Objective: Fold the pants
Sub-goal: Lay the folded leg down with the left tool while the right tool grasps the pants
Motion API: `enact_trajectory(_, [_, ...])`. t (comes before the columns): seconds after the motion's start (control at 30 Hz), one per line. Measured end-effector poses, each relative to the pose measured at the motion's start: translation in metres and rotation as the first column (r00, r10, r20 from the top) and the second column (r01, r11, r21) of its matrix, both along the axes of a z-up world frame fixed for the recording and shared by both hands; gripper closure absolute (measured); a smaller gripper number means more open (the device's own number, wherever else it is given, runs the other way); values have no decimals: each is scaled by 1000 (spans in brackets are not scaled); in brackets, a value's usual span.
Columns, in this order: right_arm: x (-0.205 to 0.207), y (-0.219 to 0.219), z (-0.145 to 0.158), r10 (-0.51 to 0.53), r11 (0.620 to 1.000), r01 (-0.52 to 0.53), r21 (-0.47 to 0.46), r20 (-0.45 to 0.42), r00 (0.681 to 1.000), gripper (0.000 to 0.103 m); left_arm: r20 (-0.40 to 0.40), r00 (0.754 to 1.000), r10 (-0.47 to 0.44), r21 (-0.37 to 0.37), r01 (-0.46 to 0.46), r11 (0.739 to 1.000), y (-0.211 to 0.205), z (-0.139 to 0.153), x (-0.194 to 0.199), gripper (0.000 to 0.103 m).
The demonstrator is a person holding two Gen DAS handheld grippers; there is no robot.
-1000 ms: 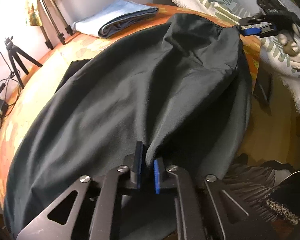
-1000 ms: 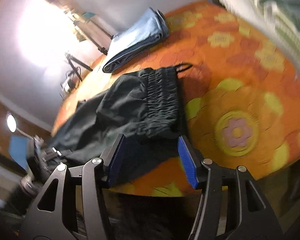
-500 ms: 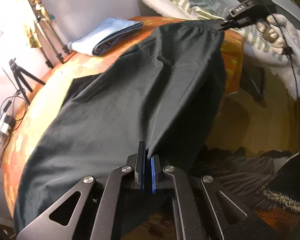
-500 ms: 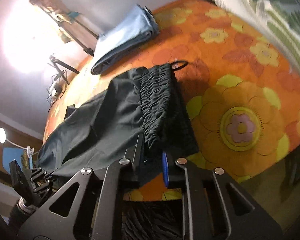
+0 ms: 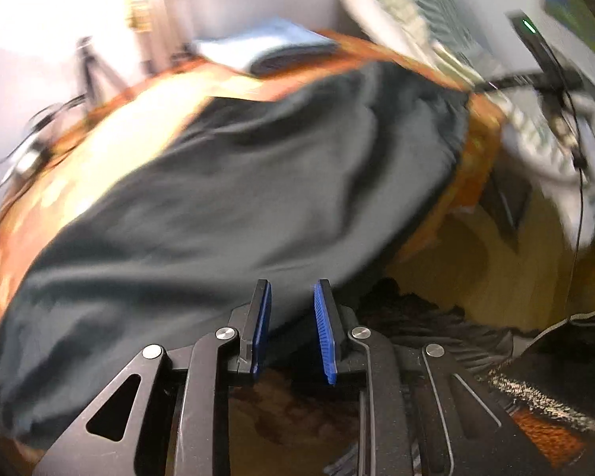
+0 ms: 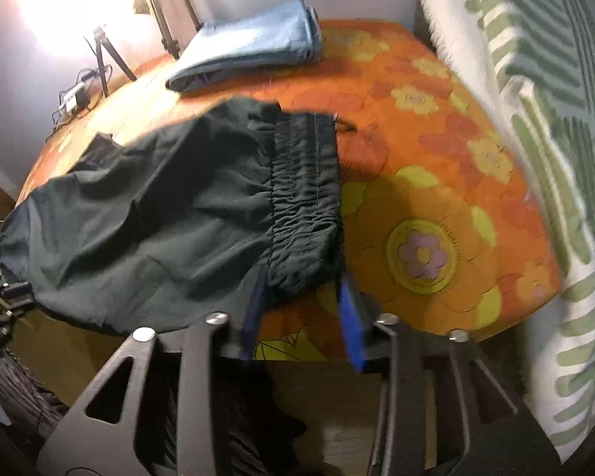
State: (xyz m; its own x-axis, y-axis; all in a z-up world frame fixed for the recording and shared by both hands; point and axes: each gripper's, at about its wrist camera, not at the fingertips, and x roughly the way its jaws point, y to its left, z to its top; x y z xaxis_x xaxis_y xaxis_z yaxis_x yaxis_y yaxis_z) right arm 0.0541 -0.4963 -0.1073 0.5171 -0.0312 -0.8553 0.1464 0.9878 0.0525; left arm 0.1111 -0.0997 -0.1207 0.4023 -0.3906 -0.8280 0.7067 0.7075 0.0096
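Observation:
Dark pants (image 5: pixel 238 198) lie spread on the orange flowered table (image 6: pixel 436 182), their gathered waistband (image 6: pixel 305 198) toward the right in the right wrist view. My left gripper (image 5: pixel 292 285) hangs at the table's near edge. Its jaws are opening and the blue pads (image 5: pixel 262 325) press on nothing, with the pants' edge just beyond the tips. My right gripper (image 6: pixel 302 277) is also opening. The near end of the waistband lies loose between its pads (image 6: pixel 351 317). The left wrist view is blurred by motion.
A folded blue cloth (image 6: pixel 254 51) lies at the table's far side. Tripods (image 6: pixel 107 55) and a charger with cables (image 6: pixel 73 97) stand at the back left. A white and green blanket (image 6: pixel 535 158) rises on the right. Dark clutter (image 5: pixel 436 317) lies below the table's edge.
Half a second ago both grippers were shut on the pants and held them taut. Now both pairs of jaws have spread, the cloth has sunk onto the table, and both hands have drawn back.

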Motion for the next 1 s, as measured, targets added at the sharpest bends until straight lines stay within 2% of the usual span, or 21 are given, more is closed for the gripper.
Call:
enact_trajectory(0.1, [-1,12,25,34,999,-35,6,63,997,63,5,995,95,6,-95,995,44,10,10,73])
enact_trajectory(0.17, [5,30,37,83,996,-84,8,89,993,63,26,989,149,39,-150,988,74,12,16,72])
enact_trajectory(0.3, [22,91,41,252,968,-251,-18,89,964,63,34,977,213,92,-215,972,108,2,22,72])
enact_trajectory(0.43, [36,166,29,466,883,-469,30,69,882,63,-3,957,290,77,-288,954,145,-10,30,72])
enact_trajectory(0.5, [41,202,19,565,822,-567,49,52,823,63,-4,961,275,80,-274,958,149,-15,27,72])
enact_trajectory(0.6, [44,252,-1,687,725,-686,67,12,727,63,21,972,235,132,-235,963,142,-23,17,72])
enact_trajectory(0.73, [34,302,-27,791,611,-790,54,-34,610,63,38,986,163,158,-167,973,124,-31,15,72])
enact_trajectory(0.83, [31,323,-44,822,569,-821,52,-69,565,63,48,991,126,197,-133,971,114,-39,21,72])
enact_trajectory(0.93, [25,337,-56,840,537,-843,23,-105,533,63,14,994,109,200,-109,974,112,-46,31,76])
enact_trajectory(0.97, [24,341,-60,844,529,-848,14,-116,524,63,7,995,100,187,-99,977,113,-45,32,93])
enact_trajectory(1.0, [23,343,-63,845,524,-852,6,-127,519,63,-1,995,97,191,-95,977,113,-46,33,101])
